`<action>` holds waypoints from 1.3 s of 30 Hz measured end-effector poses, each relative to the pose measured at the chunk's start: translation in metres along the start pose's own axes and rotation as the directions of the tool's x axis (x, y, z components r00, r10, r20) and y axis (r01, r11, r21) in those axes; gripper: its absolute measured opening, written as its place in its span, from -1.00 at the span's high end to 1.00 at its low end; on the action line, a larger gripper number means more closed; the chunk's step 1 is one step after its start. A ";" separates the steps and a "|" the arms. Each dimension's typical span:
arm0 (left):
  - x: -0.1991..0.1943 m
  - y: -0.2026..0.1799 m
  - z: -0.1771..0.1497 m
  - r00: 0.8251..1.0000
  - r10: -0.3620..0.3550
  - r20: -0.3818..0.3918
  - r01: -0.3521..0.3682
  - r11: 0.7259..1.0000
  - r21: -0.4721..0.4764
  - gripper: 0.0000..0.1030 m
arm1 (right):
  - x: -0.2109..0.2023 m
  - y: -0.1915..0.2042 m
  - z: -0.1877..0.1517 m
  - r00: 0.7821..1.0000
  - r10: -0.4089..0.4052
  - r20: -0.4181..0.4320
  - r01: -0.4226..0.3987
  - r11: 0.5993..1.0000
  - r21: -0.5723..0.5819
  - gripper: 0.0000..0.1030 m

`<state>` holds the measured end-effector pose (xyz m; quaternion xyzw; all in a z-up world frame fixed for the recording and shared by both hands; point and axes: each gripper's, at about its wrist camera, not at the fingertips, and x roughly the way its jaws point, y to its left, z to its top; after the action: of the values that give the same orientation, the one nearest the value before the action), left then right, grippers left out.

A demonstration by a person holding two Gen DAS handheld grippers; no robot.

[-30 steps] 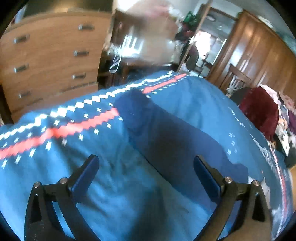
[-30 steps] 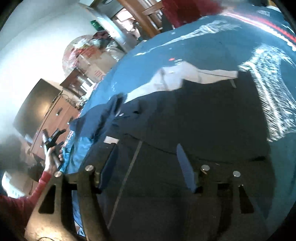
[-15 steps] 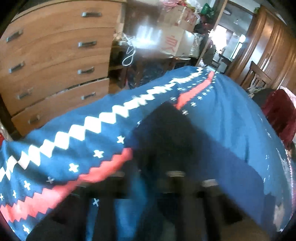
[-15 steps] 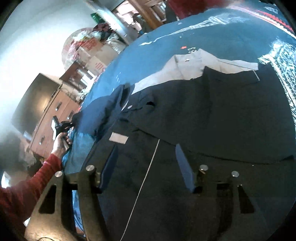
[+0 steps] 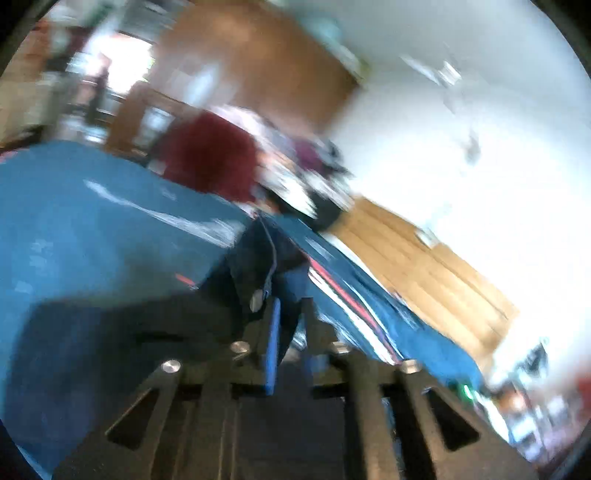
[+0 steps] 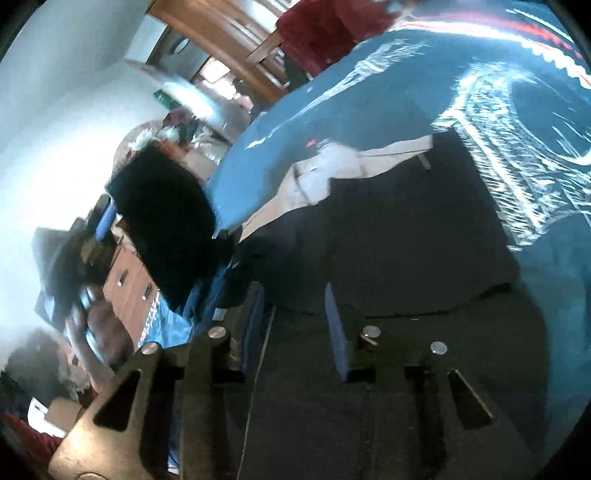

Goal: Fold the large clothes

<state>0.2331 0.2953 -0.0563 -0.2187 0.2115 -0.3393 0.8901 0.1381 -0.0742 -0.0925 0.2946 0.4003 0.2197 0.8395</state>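
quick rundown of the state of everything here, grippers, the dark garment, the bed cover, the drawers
left gripper: fingers closed on a fold of the dark garment, lifted
right gripper: fingers apart, holding nothing, low over the garment
dark garment: mostly spread flat, one end raised off the bed
blue bed cover: spread out
drawers: shut

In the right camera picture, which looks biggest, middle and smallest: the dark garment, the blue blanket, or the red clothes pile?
1. Dark garment, though nearness may exaggerate it.
2. Blue blanket.
3. Red clothes pile.

White wall [image 5: 461, 122] — wooden dresser [image 6: 129, 284]
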 end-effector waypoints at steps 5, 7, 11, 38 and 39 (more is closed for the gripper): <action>-0.003 0.025 -0.048 0.992 0.088 -0.093 -0.095 0.992 -0.077 0.22 | 0.012 -0.019 0.011 0.999 0.021 -0.041 -0.020 1.000 0.010 0.17; -0.028 0.059 -0.062 0.979 0.184 -0.092 -0.196 0.972 -0.134 0.12 | 0.035 -0.023 0.025 0.995 0.056 -0.081 -0.056 0.998 0.009 0.13; -0.087 0.134 -0.095 0.908 0.409 -0.094 -0.418 0.857 -0.301 0.11 | 0.097 -0.026 0.047 0.984 0.005 -0.180 -0.012 0.999 -0.042 0.10; -0.086 0.176 -0.144 0.789 0.577 -0.212 -0.615 0.730 -0.299 -0.04 | 0.092 -0.129 0.111 0.940 -0.292 -0.174 0.290 0.956 -0.038 0.92; -0.086 0.171 -0.138 0.785 0.585 -0.201 -0.619 0.733 -0.284 -0.04 | 0.088 -0.129 0.111 0.929 -0.338 -0.153 0.335 0.941 -0.048 0.89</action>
<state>0.1893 0.4368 -0.2400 -0.2694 0.3684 -0.0019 0.8897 0.2956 -0.1506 -0.1711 0.1942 0.5082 0.0998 0.8331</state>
